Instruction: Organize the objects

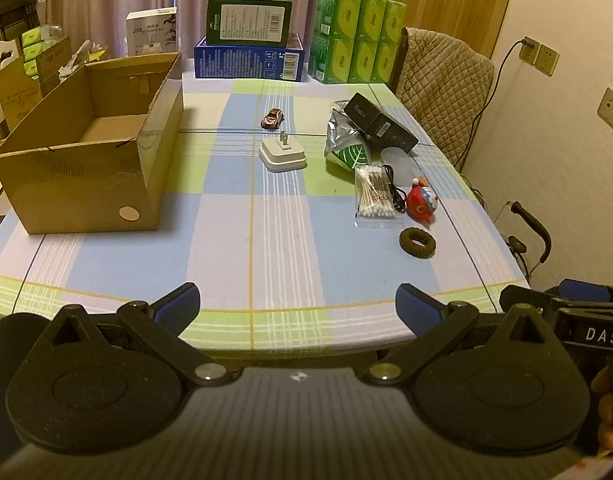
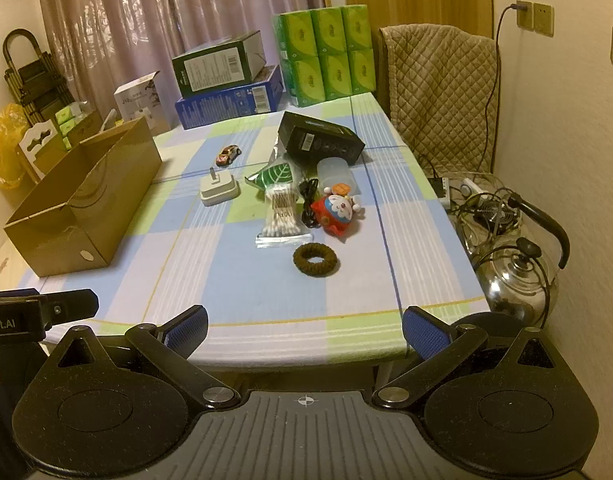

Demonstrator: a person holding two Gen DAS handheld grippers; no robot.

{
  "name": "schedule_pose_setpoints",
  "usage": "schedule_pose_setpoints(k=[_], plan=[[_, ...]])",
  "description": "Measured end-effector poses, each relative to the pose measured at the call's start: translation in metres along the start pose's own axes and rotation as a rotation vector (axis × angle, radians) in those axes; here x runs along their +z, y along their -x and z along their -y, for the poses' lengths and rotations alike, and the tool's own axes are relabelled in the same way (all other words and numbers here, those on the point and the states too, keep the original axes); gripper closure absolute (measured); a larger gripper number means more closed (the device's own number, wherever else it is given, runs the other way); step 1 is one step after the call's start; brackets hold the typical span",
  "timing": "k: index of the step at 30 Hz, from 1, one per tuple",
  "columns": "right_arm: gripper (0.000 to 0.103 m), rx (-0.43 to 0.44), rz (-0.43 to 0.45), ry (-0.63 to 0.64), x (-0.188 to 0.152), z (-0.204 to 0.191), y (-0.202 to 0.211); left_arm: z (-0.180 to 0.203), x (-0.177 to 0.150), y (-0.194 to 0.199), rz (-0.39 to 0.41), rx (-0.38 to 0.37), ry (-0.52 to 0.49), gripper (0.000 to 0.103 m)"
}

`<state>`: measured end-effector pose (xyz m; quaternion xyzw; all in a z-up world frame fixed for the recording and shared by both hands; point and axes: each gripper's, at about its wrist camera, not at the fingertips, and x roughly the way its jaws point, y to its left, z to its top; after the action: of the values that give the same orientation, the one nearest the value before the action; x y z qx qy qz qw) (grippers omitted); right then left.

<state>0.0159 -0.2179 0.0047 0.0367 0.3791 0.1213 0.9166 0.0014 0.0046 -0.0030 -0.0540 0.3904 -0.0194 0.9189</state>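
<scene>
An open cardboard box (image 1: 86, 148) (image 2: 82, 200) stands on the table's left side. Loose items lie to its right: a toy car (image 1: 272, 119) (image 2: 228, 155), a white charger (image 1: 282, 154) (image 2: 219, 190), a cotton swab bag (image 1: 376, 196) (image 2: 280, 216), a red round toy (image 1: 422, 205) (image 2: 338, 212), a brown hair ring (image 1: 417, 243) (image 2: 315, 260), a black box (image 1: 380, 122) (image 2: 320, 140) and a leaf-print pouch (image 1: 346, 144) (image 2: 276, 174). My left gripper (image 1: 298, 304) and right gripper (image 2: 304, 326) hover open at the table's near edge, both holding nothing.
Stacked boxes (image 1: 248, 40) and green tissue packs (image 1: 358, 40) line the far edge of the checked tablecloth (image 1: 226, 240). A padded chair (image 2: 442, 92) stands at the right, with a steel kettle (image 2: 518, 276) and cables beside the table.
</scene>
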Motion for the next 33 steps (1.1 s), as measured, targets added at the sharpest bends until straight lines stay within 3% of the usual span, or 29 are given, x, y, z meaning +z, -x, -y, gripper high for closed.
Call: schedule_pose_setpoints(k=[33], plan=[[0.002, 0.018, 0.014, 0.035, 0.01, -0.001, -0.019, -0.013, 0.014, -0.023, -0.015, -0.043, 0.02, 0.001]])
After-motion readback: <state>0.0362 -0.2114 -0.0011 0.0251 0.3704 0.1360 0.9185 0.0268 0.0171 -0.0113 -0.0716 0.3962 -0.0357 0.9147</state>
